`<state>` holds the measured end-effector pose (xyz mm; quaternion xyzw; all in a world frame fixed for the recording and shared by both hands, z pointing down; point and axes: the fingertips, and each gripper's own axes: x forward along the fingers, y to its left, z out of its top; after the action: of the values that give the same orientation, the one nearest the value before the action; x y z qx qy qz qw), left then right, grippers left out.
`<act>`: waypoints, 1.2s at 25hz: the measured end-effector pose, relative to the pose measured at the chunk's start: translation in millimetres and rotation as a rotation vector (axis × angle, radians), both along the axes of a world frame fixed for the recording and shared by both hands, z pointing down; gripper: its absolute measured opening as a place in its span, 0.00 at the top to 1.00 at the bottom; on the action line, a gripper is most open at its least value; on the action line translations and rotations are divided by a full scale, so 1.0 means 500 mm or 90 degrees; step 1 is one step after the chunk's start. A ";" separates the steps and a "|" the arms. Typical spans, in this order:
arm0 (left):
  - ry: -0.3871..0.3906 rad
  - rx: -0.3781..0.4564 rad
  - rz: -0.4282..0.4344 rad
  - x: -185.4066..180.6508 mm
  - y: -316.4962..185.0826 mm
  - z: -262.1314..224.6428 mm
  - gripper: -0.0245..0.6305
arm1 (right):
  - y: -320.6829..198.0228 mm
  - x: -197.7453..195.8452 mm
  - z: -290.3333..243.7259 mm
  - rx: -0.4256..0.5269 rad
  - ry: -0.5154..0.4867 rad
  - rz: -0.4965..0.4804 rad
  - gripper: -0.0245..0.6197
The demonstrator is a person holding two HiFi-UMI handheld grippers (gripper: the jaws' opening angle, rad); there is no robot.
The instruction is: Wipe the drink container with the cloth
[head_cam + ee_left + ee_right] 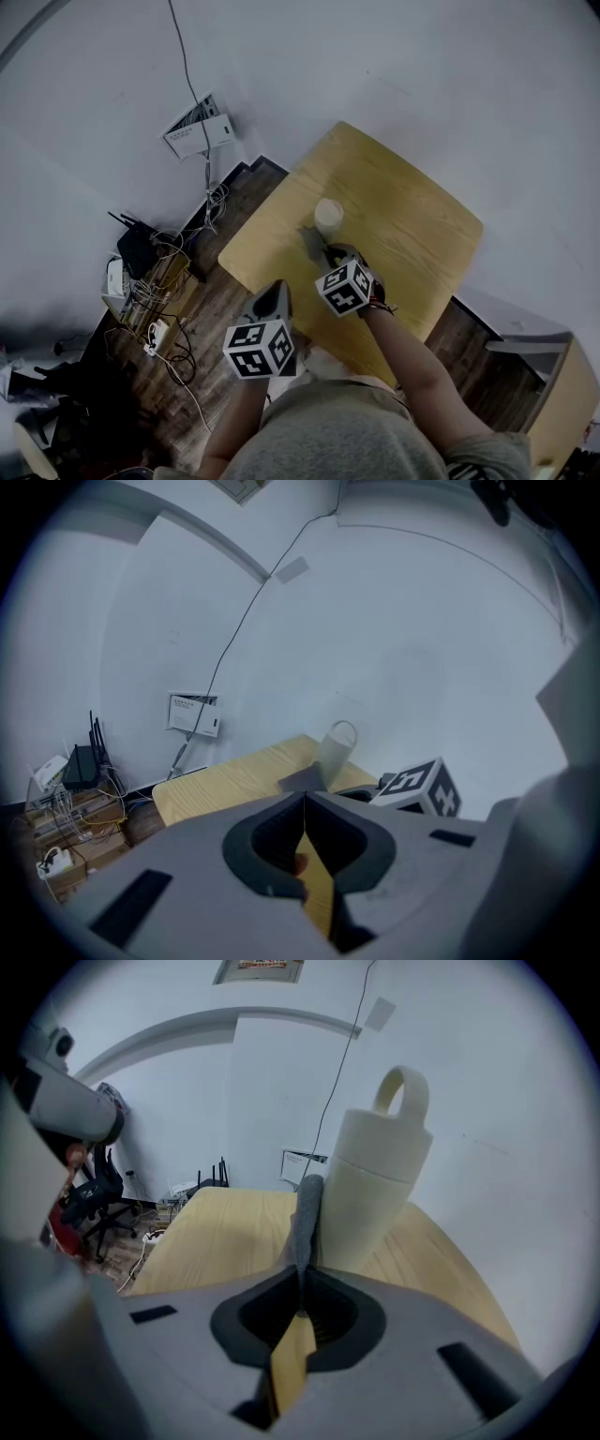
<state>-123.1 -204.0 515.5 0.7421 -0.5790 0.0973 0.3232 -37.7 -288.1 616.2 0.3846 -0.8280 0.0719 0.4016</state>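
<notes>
Right gripper view: right tongs (302, 1283) tight on cloth (307, 1213) against drink container (375, 1185).

The left hand-held gripper (279, 292) and the right hand-held gripper (325, 253) are pale grey plastic, with dark curved padding inside the jaws. Each carries a white cube (260, 349) printed with black square markers. Thin dark cables (382, 304) run beside the right cube. The person wears a grey short-sleeved shirt (347, 429).

Left gripper (305, 801) jaws together, held back, right gripper (302, 1285) forward, jaws seemingly pinching cloth (306, 1213)
</notes>
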 end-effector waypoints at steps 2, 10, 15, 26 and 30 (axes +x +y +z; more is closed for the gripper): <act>-0.001 0.001 0.001 -0.001 0.007 -0.001 0.96 | 0.006 0.001 0.001 -0.002 -0.003 0.007 0.95; -0.005 0.008 0.011 -0.002 0.047 0.000 0.96 | 0.070 0.004 -0.036 0.016 -0.047 0.025 0.95; -0.004 0.013 0.023 0.014 0.099 0.001 0.96 | 0.146 0.027 -0.077 0.037 -0.085 0.051 0.95; 0.003 0.029 0.053 0.047 0.238 -0.019 0.96 | 0.338 0.107 -0.171 0.057 -0.208 0.141 0.95; 0.009 0.041 0.055 0.054 0.281 -0.032 0.96 | 0.402 0.125 -0.198 0.072 -0.222 0.145 0.95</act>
<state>-96.1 -63.5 499.3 0.7773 -0.5468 0.0873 0.2986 24.9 -87.1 517.1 0.4791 -0.8390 0.1357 0.2196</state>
